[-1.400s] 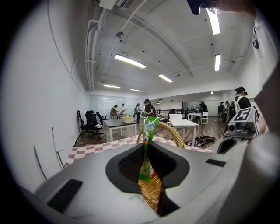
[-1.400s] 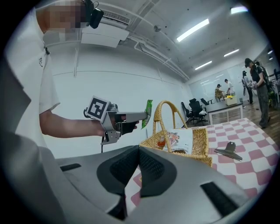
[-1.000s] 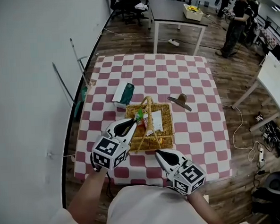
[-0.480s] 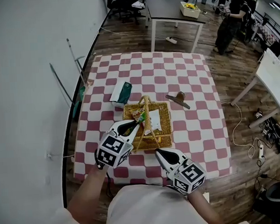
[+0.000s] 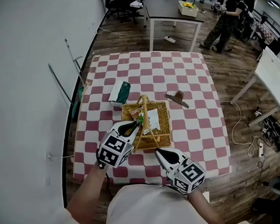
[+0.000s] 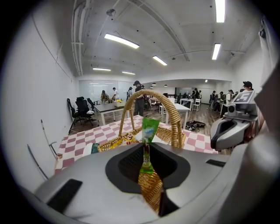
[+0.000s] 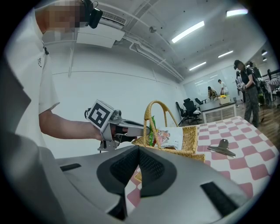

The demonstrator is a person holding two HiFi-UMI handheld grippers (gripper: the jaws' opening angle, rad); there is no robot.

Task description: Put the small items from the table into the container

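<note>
We had the left claw [image 5: 133, 125] clenched on a small green plastic sachet [image 6: 149, 130]. It pinched the sachet's lower end, so the long axis stood upright beyond the tips. The sachet hung over the left part of the woven wicker basket with the arched handle [image 5: 166, 136], just beside that handle. The basket's inside lay ahead of and below the claw, so we judged that letting go there would drop it in. The right claw [image 5: 160, 153] sat closed on nothing near the front edge of the red-and-white chequered tabletop [image 5: 195, 82]. A green-and-white pouch [image 5: 121, 92] lay beyond the basket on the left claw's side, and a dark metal clip [image 5: 178, 99] on the right's.
</note>
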